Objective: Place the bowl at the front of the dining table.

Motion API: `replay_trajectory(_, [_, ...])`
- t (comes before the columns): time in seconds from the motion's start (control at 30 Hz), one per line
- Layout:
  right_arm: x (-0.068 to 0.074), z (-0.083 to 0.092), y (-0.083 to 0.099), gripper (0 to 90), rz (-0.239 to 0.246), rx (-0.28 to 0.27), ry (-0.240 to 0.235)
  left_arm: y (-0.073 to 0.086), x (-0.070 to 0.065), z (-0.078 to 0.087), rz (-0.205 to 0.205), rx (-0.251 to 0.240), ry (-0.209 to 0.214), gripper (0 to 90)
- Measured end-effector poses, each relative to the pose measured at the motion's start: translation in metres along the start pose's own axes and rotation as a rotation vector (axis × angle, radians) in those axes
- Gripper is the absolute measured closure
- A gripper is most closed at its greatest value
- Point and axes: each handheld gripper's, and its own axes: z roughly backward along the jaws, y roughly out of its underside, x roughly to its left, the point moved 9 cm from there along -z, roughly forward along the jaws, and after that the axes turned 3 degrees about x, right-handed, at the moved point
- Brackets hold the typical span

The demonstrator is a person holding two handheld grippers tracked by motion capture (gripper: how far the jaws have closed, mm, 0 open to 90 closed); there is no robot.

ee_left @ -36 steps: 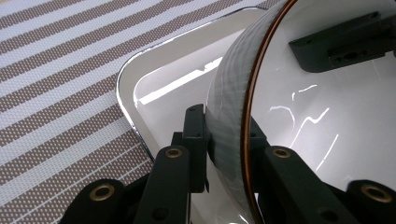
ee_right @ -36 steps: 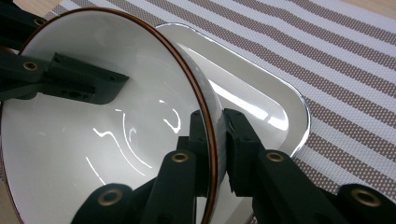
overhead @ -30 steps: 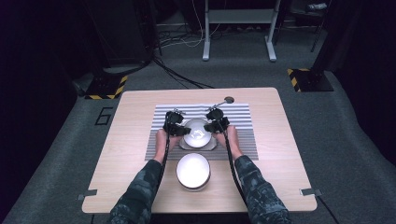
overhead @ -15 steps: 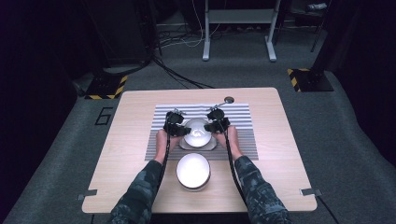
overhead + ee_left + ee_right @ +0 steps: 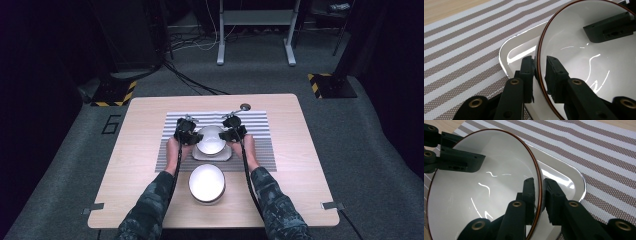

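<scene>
Two bowls (image 5: 210, 139) – one plate (image 5: 225, 155) – one placemat (image 5: 260, 135)

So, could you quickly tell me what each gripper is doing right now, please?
Left gripper: closed on the white bowl's rim.
Right gripper: closed on the opposite rim of the same bowl.

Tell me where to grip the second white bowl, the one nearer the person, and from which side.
Take the near bowl by its thin rim, one jaw inside and one outside, probably from its left and right edges: it sits upright and open on bare table, so its wall looks too wide to span.
</scene>
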Motion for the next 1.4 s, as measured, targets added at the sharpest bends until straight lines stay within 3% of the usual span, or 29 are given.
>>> replay_trajectory(0.37, [-0.004, 0.002, 0.0, 73.8, -0.021, -0.003, 0.024, -0.008, 0.002, 0.005, 0.0, -0.038, -0.025, 70.9])
replay_trajectory(0.53, [-0.01, 0.005, -0.001, 72.4, -0.039, -0.016, 0.013, -0.011, 0.003, 0.006, 0.003, -0.041, -0.026, 68.3])
replay_trajectory(0.9, [-0.008, 0.017, -0.005, 68.0, -0.009, -0.025, 0.015, -0.014, -0.001, 0.009, 0.022, -0.047, -0.008, 55.9])
replay_trajectory(1.27, [-0.003, 0.022, -0.003, 37.1, -0.004, -0.017, 0.004, -0.013, -0.003, 0.022, 0.028, -0.05, 0.047, 32.6])
replay_trajectory(1.4, [0.003, 0.025, -0.002, 21.6, 0.005, -0.009, -0.018, -0.012, -0.005, 0.027, 0.02, -0.035, 0.074, 16.3])
